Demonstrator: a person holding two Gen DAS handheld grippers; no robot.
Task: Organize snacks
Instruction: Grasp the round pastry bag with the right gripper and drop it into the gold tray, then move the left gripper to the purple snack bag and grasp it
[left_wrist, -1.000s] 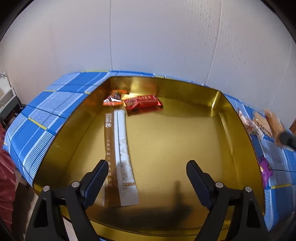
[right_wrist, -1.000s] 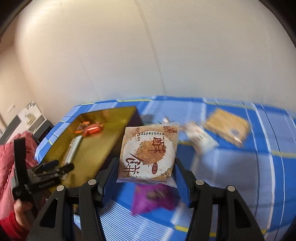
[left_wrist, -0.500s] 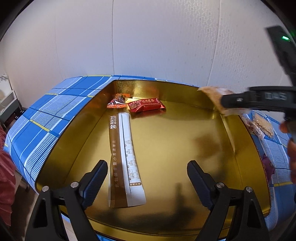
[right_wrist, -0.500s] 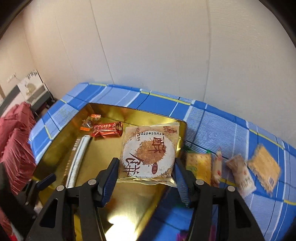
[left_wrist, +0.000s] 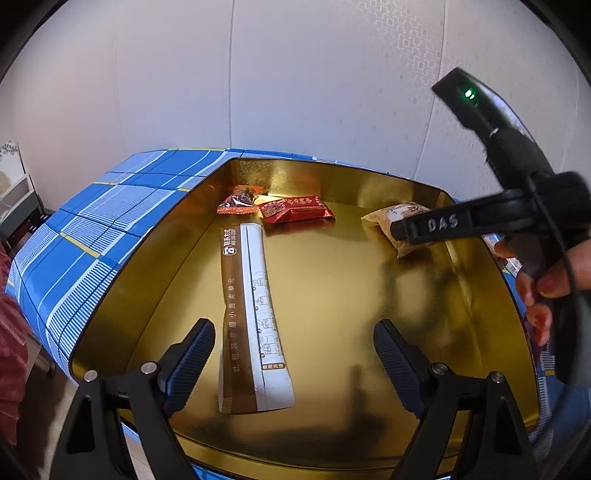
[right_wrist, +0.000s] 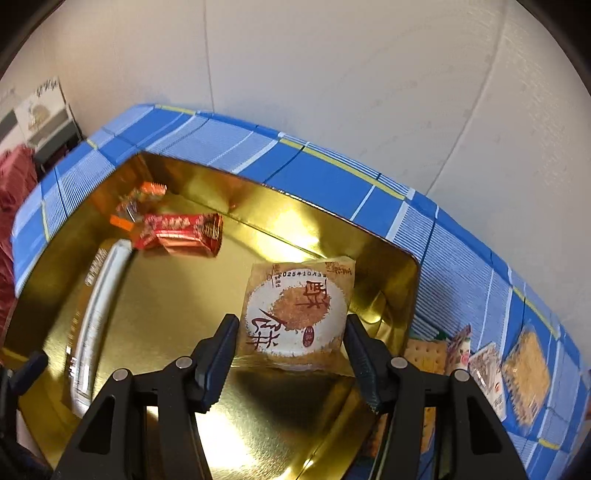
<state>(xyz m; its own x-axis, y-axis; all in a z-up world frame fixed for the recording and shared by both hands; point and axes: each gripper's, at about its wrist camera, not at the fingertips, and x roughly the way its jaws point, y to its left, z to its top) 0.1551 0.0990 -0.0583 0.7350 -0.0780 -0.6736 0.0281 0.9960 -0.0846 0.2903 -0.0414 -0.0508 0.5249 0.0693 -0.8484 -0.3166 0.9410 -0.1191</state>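
A gold tin tray (left_wrist: 476, 295) (right_wrist: 295, 236) lies on a blue checked cloth. In it lie a long brown-and-white sachet (left_wrist: 251, 314) (right_wrist: 92, 295), a red wrapped bar (left_wrist: 295, 210) (right_wrist: 181, 232) and an orange candy (left_wrist: 238, 201) (right_wrist: 142, 195). My right gripper (right_wrist: 291, 334) is shut on a beige round-cake packet (right_wrist: 295, 314) (left_wrist: 399, 216) and holds it over the tray's far right corner. My left gripper (left_wrist: 293, 349) stands open over the tray's near edge, with the sachet's near end below its jaws.
Right of the tray, several wrapped snacks lie on the cloth: a cracker pack (right_wrist: 424, 350), a small sachet (right_wrist: 487, 365) and a golden biscuit pack (right_wrist: 524, 369). A white wall (left_wrist: 295, 74) rises behind the table. Red fabric (left_wrist: 11, 350) hangs at the left.
My right gripper carried the cake packet left from above the cloth to over the tray and tipped further down. The left gripper stayed put.
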